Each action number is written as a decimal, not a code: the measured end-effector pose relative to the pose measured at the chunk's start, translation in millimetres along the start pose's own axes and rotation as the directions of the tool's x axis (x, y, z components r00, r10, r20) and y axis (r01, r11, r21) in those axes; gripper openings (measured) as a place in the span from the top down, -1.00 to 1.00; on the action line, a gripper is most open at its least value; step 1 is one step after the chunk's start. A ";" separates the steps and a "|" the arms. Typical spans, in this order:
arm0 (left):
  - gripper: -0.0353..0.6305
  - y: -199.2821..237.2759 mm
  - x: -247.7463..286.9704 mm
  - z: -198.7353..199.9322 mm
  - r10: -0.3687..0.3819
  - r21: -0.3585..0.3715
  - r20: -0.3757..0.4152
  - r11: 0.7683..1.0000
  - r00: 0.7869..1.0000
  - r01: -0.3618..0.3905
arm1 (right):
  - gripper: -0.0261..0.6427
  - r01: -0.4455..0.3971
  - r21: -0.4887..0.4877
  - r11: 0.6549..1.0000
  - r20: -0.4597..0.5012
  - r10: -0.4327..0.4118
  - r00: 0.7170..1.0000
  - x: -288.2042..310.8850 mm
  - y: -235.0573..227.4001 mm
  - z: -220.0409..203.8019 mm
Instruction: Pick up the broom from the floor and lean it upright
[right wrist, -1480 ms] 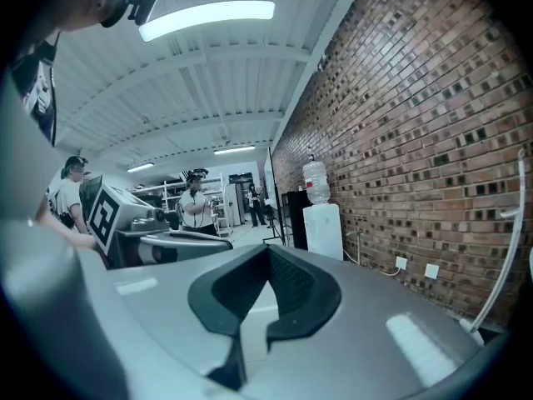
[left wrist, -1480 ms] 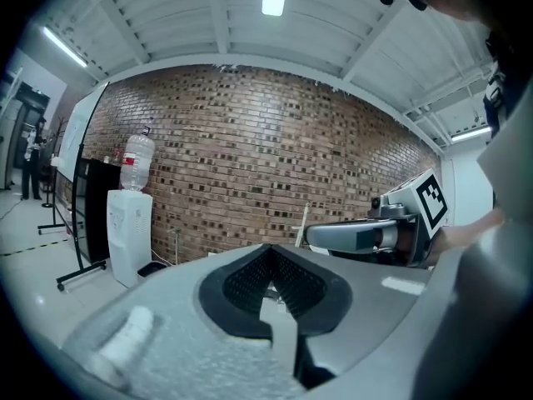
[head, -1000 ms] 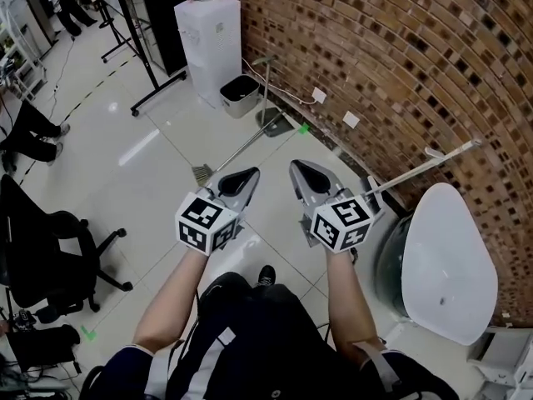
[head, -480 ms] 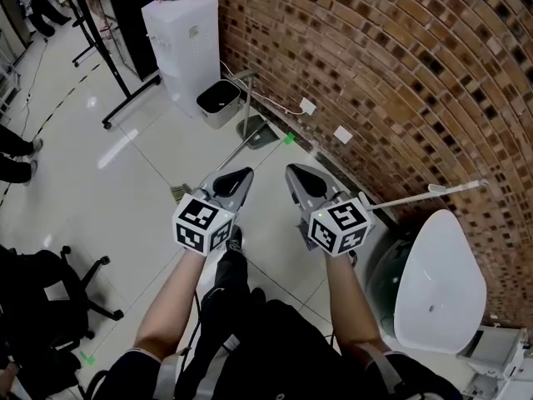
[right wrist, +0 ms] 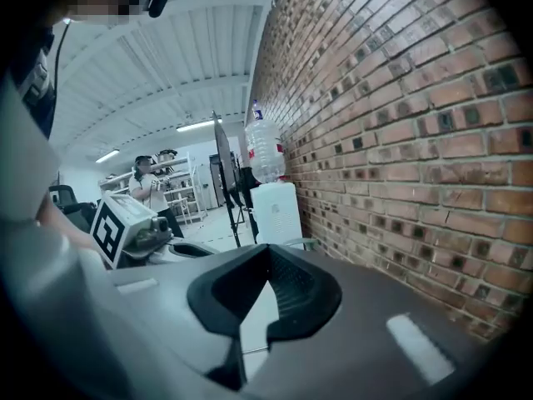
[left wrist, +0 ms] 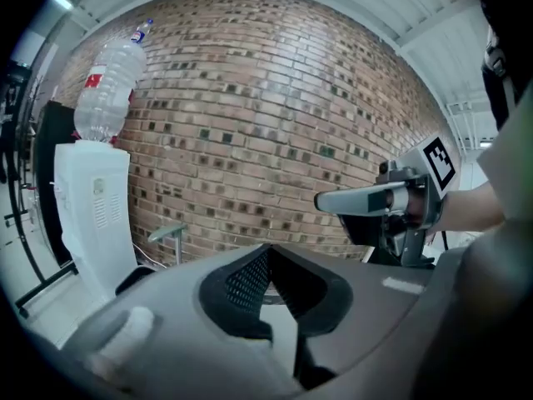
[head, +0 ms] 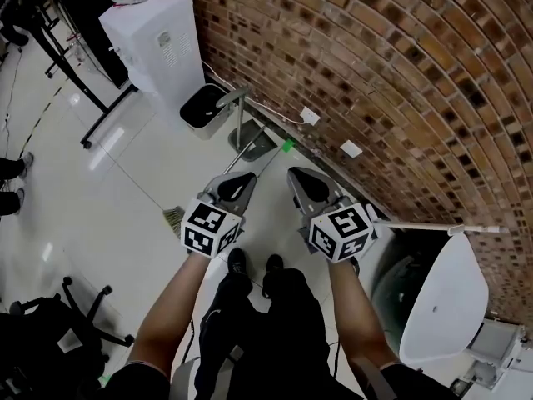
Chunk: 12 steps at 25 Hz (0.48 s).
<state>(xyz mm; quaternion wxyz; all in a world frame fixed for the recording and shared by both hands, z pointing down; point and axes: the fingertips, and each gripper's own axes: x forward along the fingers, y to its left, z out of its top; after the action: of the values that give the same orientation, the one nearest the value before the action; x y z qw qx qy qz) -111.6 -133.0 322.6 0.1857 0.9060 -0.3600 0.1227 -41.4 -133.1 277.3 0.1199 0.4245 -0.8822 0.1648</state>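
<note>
The broom [head: 172,217] lies flat on the tiled floor [head: 100,198], near the foot of the brick wall [head: 400,73]. Only its bristle end shows clearly, to the left of the left gripper [head: 246,177]. The middle of the handle is covered by that gripper. A thin length reappears beyond it, running up toward the dustpan [head: 255,146] that stands by the wall. Where the handle ends cannot be made out.

Left gripper: jaws closed tip to tip, nothing between them. Right gripper [head: 294,174]: jaws likewise closed and empty. Both are held side by side in the air above the floor, clear of the broom.

The water dispenser [head: 162,44] is cut off at the top edge of the head view, so only the base of its bottle [left wrist: 107,82] shows there. A grey bin [head: 202,108] sits just beside the dispenser. At lower right, a white oval lid [head: 445,294] hides most of the dark container beneath it. A long pole [head: 433,227] passes behind its top, its lower end concealed by the right gripper.

Markings: the bottle carries a red label [left wrist: 92,80], too small to read. Each gripper's cube [head: 210,227] bears black-and-white square patterns and no legible text. A faint mark on the dispenser front is unreadable.
</note>
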 end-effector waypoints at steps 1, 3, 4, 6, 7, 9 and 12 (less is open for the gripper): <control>0.89 14.5 21.0 -8.2 0.005 0.003 -0.009 1.000 1.000 -0.005 | 0.91 0.003 -0.002 1.000 0.001 -0.003 1.000 14.1 -15.4 -4.8; 0.89 42.3 62.7 -36.9 0.022 -0.001 -0.041 1.000 0.999 -0.022 | 0.91 -0.006 0.004 1.000 0.001 0.006 1.000 40.0 -43.1 -22.5; 0.89 55.0 79.2 -59.0 0.041 -0.010 -0.071 0.999 0.997 -0.041 | 0.91 -0.022 0.017 1.000 -0.009 0.023 1.000 51.1 -52.6 -36.8; 0.88 79.8 113.0 -105.7 0.076 -0.032 -0.130 0.996 0.989 -0.081 | 0.91 -0.058 0.038 0.998 -0.031 0.059 0.998 72.5 -71.5 -67.0; 0.86 92.1 134.9 -125.0 0.082 -0.039 -0.147 0.995 0.986 -0.088 | 0.91 -0.068 0.034 0.997 -0.035 0.069 0.997 83.7 -84.8 -78.9; 0.75 121.0 181.7 -158.5 0.095 -0.034 -0.158 0.994 0.983 -0.101 | 0.91 -0.079 0.008 0.997 -0.031 0.079 0.996 108.5 -113.9 -97.0; 0.66 159.1 245.7 -213.4 0.111 -0.026 -0.186 0.993 0.976 -0.118 | 0.91 -0.094 -0.027 0.995 -0.019 0.093 0.995 146.5 -154.2 -126.8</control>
<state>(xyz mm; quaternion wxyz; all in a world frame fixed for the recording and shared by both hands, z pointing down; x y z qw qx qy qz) -66.9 -298.3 641.8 0.2275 0.8649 -0.3952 0.2096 -0.1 -277.5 474.1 0.1258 0.3796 -0.9022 0.1616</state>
